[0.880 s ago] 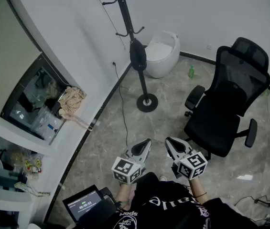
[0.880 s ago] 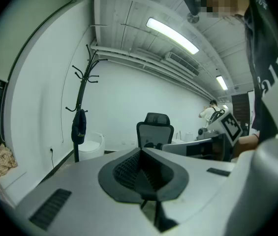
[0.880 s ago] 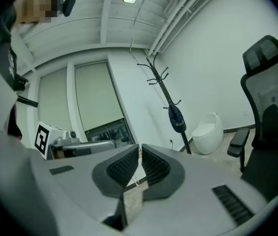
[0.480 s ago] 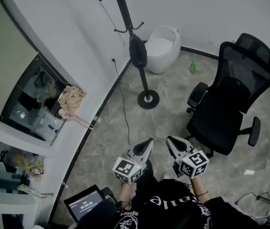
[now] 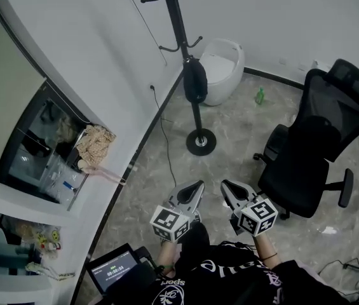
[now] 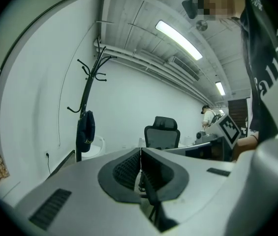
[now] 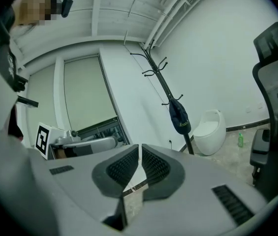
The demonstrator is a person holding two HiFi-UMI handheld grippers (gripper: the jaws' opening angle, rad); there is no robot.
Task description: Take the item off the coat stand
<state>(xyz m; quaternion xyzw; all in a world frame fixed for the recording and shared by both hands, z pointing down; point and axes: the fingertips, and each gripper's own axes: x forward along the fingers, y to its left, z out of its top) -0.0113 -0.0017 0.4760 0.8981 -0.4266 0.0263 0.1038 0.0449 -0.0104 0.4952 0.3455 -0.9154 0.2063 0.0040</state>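
A black coat stand [image 5: 182, 37] rises from a round base [image 5: 201, 141] on the floor by the curved white wall. A dark cap [image 5: 195, 81] hangs on one of its lower hooks; the same cap [image 6: 85, 131] shows in the left gripper view and again as the cap [image 7: 179, 118] in the right gripper view. My left gripper [image 5: 195, 188] and right gripper [image 5: 225, 187] are held side by side near my body, well short of the stand. Both have their jaws closed together with nothing between them.
A black office chair [image 5: 316, 145] stands to the right of the stand. A white rounded bin [image 5: 220, 68] and a green bottle [image 5: 259, 96] are behind it. A cable [image 5: 162, 132] runs down the wall. A laptop [image 5: 117, 271] sits at my lower left.
The view has shifted so the stand and chair sit further right and a little lower in the head view. The grippers have stayed in place in front of me.
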